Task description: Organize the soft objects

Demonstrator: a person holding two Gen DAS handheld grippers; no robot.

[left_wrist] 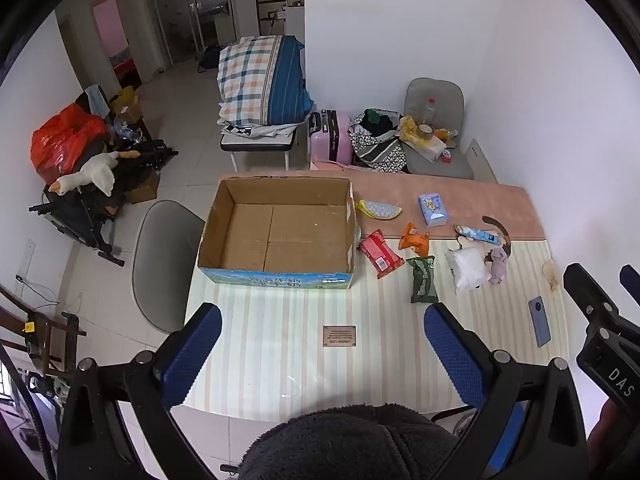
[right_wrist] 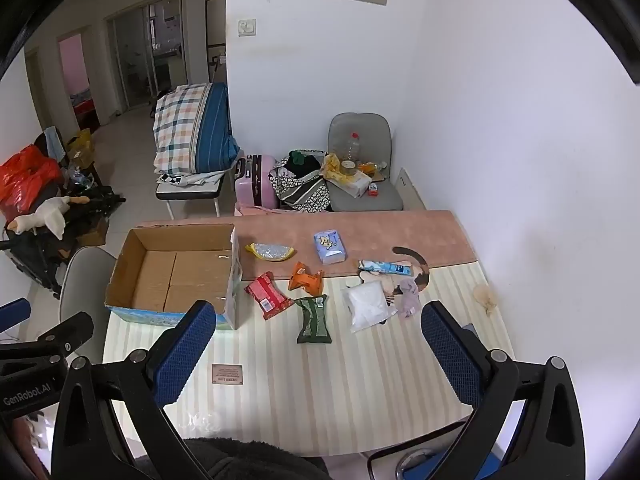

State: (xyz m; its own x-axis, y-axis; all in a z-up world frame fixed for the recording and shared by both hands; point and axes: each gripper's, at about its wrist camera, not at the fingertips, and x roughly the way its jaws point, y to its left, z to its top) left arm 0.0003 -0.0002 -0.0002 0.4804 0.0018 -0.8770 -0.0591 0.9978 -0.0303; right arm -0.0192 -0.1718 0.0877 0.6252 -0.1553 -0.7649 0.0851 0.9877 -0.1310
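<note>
Blue, dimpled pads are seen on both tools: the left gripper point(left_wrist: 322, 344) and the right gripper point(right_wrist: 318, 340) are tilted downward over the striped table point(left_wrist: 280, 360), jaws spread wide with nothing between them. The open cardboard box point(left_wrist: 280, 232), empty, is set at the centre left of the left view. To its right, soft packets are scattered: a red crinkled pack point(left_wrist: 378, 254), an orange one point(left_wrist: 414, 237), a green pouch point(left_wrist: 423, 284), a white puffy bag point(left_wrist: 468, 268) and a blue tissue pack point(left_wrist: 432, 210) on the pink mat point(left_wrist: 480, 200).

Phone point(right_wrist: 471, 329) half hidden behind right gripper's blue fingers point(right_wrist: 450, 352).
</note>
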